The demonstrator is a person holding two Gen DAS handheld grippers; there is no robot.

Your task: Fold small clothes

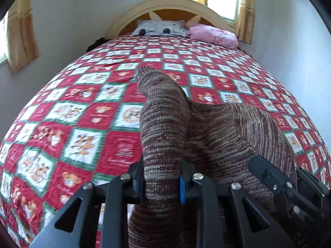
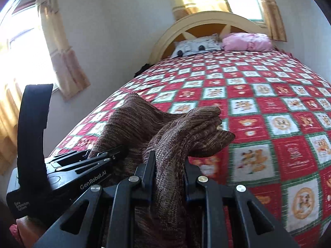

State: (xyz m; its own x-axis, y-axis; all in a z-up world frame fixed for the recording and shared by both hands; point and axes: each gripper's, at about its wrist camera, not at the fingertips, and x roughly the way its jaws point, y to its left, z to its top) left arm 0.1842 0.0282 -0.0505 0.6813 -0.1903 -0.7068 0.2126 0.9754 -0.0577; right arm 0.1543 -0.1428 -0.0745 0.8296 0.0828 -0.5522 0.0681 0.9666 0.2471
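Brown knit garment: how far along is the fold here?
Nothing looks folded yet. The brown knit garment is bunched and lifted off the checked quilt, pinched by both the left hand-held gripper and the right hand-held gripper. Still to do: spread it flat, then fold it.

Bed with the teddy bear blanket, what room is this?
Most likely a bedroom. There is a bed with a red checked quilt, pillows against an arched headboard, and curtained windows around it.
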